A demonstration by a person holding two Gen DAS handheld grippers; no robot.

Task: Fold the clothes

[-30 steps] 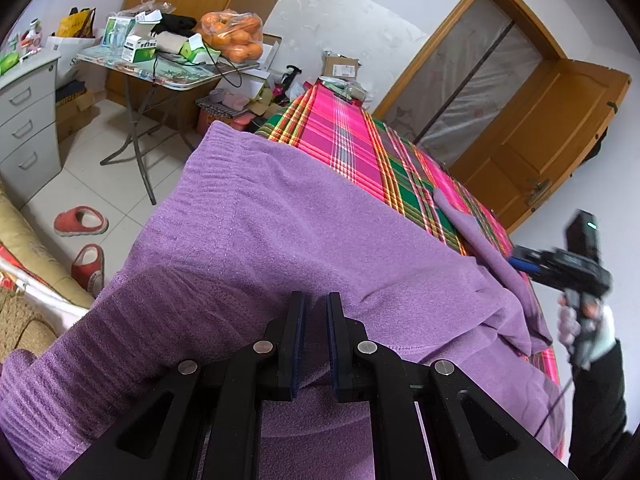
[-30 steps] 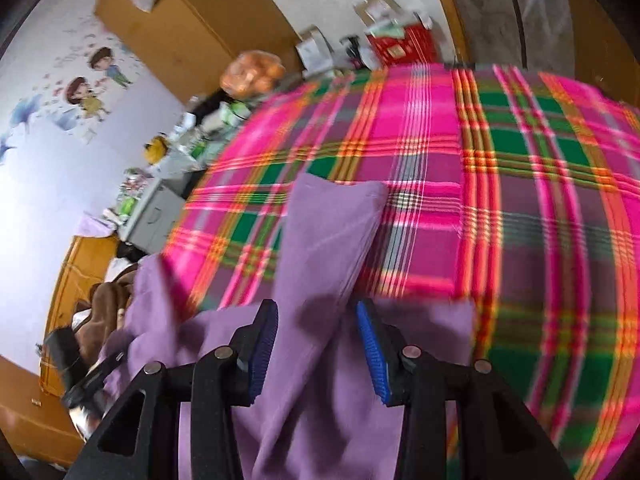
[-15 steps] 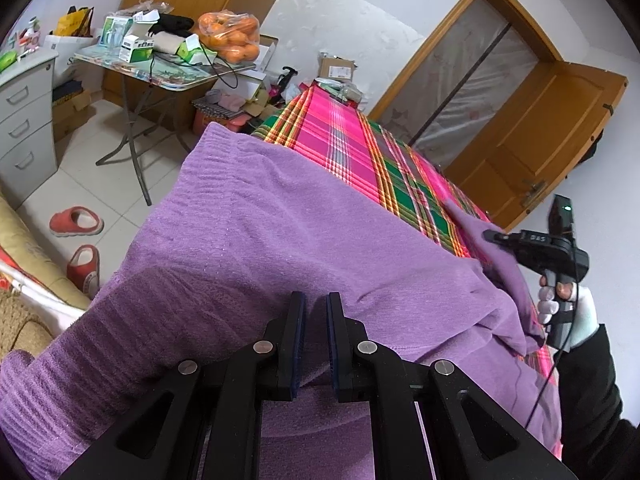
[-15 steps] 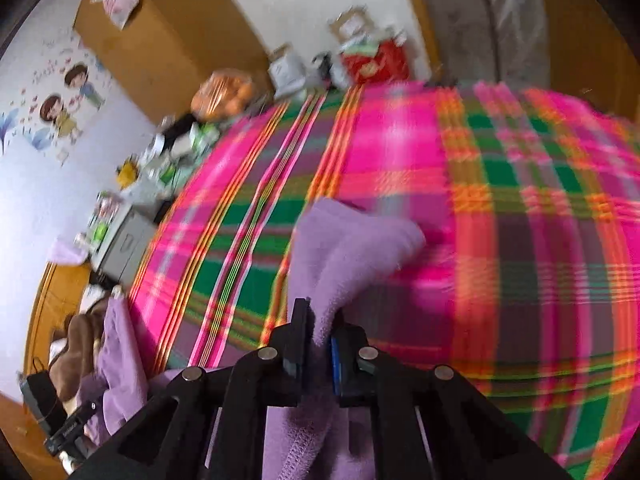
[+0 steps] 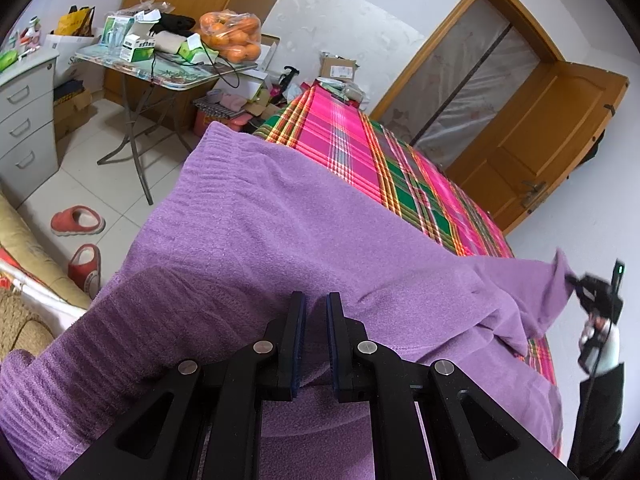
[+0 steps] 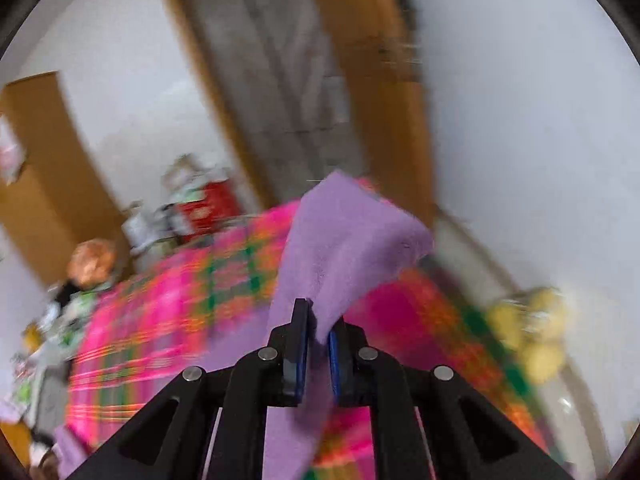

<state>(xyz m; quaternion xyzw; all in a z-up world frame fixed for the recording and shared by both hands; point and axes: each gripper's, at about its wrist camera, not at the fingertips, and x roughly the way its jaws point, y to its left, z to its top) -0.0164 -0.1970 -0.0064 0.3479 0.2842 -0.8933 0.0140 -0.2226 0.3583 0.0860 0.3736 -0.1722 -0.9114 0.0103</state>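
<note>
A purple knit sweater (image 5: pixel 300 232) lies spread over a table with a pink and green plaid cloth (image 5: pixel 360 140). My left gripper (image 5: pixel 316 308) rests at the sweater's near edge, its jaws pinched on a fold of the fabric. At the far right, my right gripper (image 5: pixel 576 280) holds the end of the sleeve (image 5: pixel 548 280) up off the table. In the right wrist view, which is motion-blurred, the right gripper (image 6: pixel 319 320) is shut on that sleeve (image 6: pixel 344 248), which stands up above the plaid cloth (image 6: pixel 160 320).
A folding table (image 5: pixel 168 76) with a bag of oranges (image 5: pixel 230 36) and boxes stands at the left, beside a grey drawer unit (image 5: pixel 24 120). Red slippers (image 5: pixel 78 220) lie on the tiled floor. A wooden door (image 5: pixel 540 140) is at the back right. A person's dark sleeve (image 5: pixel 600 408) shows bottom right.
The right gripper went from open around the sleeve to shut on it, then lifted the sleeve up and outward to the right. The left gripper stayed where it was.
</note>
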